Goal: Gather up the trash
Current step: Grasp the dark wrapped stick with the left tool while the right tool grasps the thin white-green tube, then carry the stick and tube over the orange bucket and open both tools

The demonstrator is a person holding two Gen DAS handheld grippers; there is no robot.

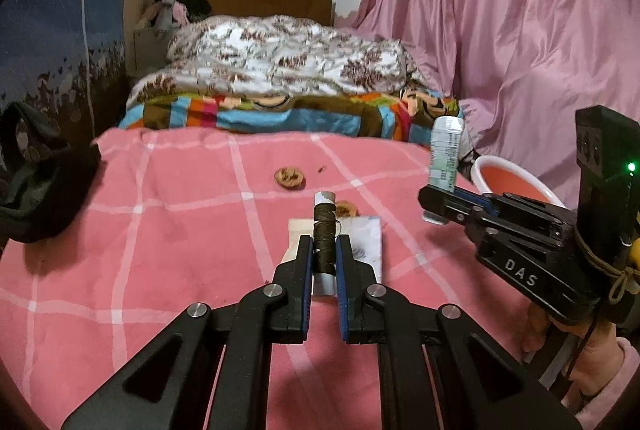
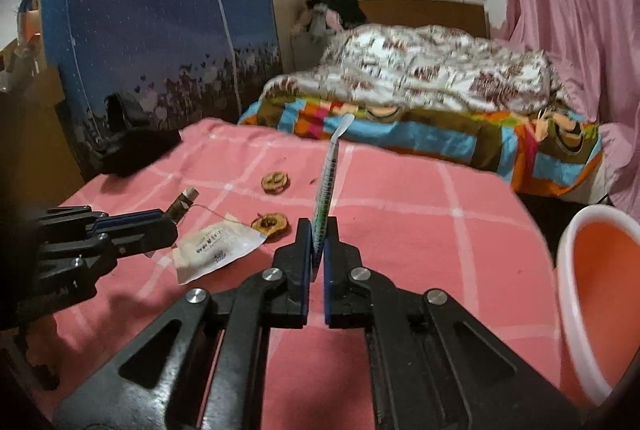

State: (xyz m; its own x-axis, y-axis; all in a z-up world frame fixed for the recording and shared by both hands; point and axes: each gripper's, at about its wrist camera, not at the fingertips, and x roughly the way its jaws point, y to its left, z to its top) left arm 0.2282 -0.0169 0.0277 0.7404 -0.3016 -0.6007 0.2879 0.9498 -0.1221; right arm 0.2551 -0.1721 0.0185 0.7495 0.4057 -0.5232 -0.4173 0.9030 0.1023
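My left gripper [image 1: 324, 250] is shut on a spool of dark brown thread [image 1: 324, 234], held just above the pink checked blanket [image 1: 160, 230]. Under it lies a white paper packet [image 1: 370, 246]; the same packet [image 2: 216, 250] shows in the right wrist view. My right gripper [image 2: 318, 234] is shut on a flat green-and-white wrapper [image 2: 328, 181] that stands upright, edge-on. In the left wrist view that wrapper [image 1: 446, 157] rises from the right gripper [image 1: 434, 205] near the tub. Two brown dried slices [image 2: 275, 181] [image 2: 270, 224] lie on the blanket.
A pink tub with a white rim [image 2: 600, 294] stands off the blanket's right edge. A black bag [image 1: 36, 181] sits at the left edge. Folded colourful bedding [image 1: 280, 109] and a floral quilt [image 1: 288, 57] lie behind. A pink curtain [image 1: 520, 29] hangs at right.
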